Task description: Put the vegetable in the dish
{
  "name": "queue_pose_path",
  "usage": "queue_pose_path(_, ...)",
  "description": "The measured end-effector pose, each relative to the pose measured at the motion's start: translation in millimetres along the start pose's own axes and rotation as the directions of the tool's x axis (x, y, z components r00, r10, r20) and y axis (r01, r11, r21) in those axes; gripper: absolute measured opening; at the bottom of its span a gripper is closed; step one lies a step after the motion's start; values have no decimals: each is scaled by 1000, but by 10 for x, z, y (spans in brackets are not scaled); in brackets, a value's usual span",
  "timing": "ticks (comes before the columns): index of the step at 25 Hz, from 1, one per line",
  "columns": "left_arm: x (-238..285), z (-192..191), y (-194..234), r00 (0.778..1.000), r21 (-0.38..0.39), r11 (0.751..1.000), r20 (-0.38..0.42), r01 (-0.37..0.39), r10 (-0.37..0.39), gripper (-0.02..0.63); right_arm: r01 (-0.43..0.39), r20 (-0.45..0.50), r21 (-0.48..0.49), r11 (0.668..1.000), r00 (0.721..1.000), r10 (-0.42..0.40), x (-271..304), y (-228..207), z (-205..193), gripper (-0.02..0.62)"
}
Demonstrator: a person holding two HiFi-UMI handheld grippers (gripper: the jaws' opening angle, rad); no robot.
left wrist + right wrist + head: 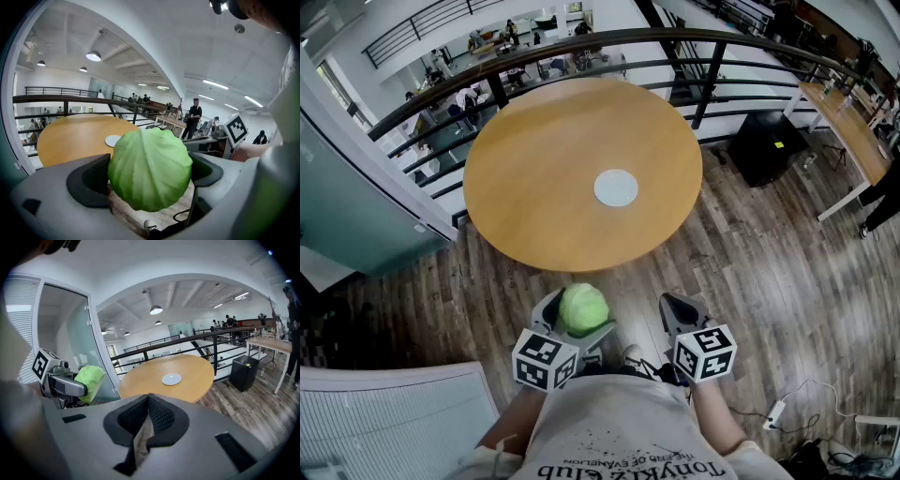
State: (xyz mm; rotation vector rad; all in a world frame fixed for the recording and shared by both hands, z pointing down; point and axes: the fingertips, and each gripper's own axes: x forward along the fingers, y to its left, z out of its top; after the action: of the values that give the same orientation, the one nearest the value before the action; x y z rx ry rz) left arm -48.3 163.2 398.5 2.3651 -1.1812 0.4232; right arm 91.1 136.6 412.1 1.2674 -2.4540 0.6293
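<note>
One cabbage (583, 308) pinched in left hand-held gripper (149, 176), over floor (750, 253) short of bench (534, 178). Right hand-held gripper (146, 405) pressed together, empty. Carry step probably; next reach forward to dish (616, 187), let go.

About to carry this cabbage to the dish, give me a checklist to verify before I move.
1. The left gripper holds the cabbage, a pad on each side: ok.
2. The dish is empty: ok.
3. The table around it is bare: ok.
4. The right gripper is shut, empty, clear of the cabbage: ok.
5. The cabbage is over the dish: not ok; it hangs over the floor.
</note>
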Motion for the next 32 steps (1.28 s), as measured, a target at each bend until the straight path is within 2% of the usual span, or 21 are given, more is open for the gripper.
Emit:
queue_pose_path(8, -13, -26, -11, 1000, -6, 1000, -7, 3, -4, 502, -6, -11, 5, 1000, 1000, 6, -8, 31, -37, 24)
queue_pose_path(17, -30, -9, 96, 1000, -4, 1000, -14, 18, -18, 502, 27, 4, 45, 999, 1000, -27, 40, 24, -11, 25)
queue_pose_path(32, -236, 16, 591, 996, 59, 994, -5, 91, -91, 502, 124, 32, 35, 992, 992, -126, 301, 316, 205, 24)
